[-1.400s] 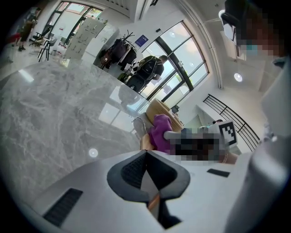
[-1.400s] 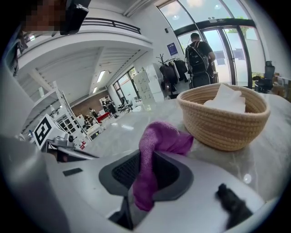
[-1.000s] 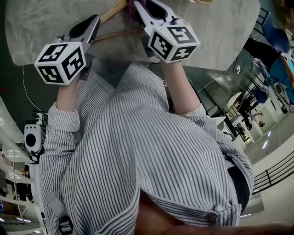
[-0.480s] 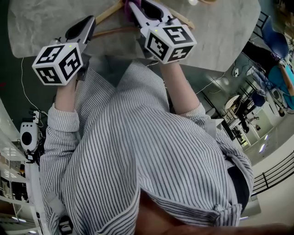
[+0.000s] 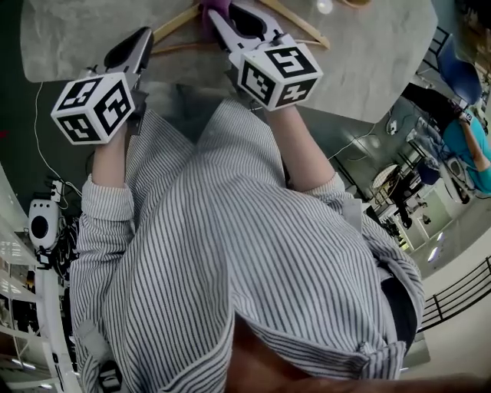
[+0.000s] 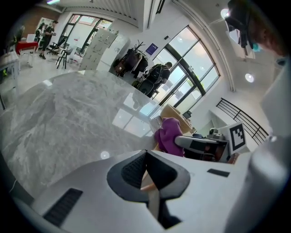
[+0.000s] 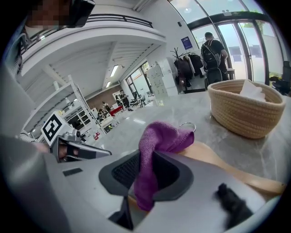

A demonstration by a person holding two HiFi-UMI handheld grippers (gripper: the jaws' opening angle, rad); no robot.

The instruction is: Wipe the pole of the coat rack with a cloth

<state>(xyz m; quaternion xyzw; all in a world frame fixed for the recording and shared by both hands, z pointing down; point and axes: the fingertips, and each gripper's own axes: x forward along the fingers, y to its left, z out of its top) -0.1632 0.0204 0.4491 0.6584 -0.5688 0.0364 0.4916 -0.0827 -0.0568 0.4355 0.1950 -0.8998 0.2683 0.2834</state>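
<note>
**Q:** Head view, status?
**A:** You are carrying left gripper (image 5: 142, 40) and right gripper (image 5: 220, 17) farther up the table (image 5: 368, 61) than before; more wooden hanger (image 5: 176, 21) is showing.
**Q:** Gripper views?
**A:** Left jaws are pinching the wooden hanger's end; right jaws are clamping the purple cloth (image 7: 159, 139) over the wooden hanger.

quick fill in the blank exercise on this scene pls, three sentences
1. The right gripper is shut on a ___ cloth.
2. The left gripper grips an arm of the hanger, which is made of ___.
3. Something ___ lies in the woven basket.

Missing words: purple; wood; white
</note>
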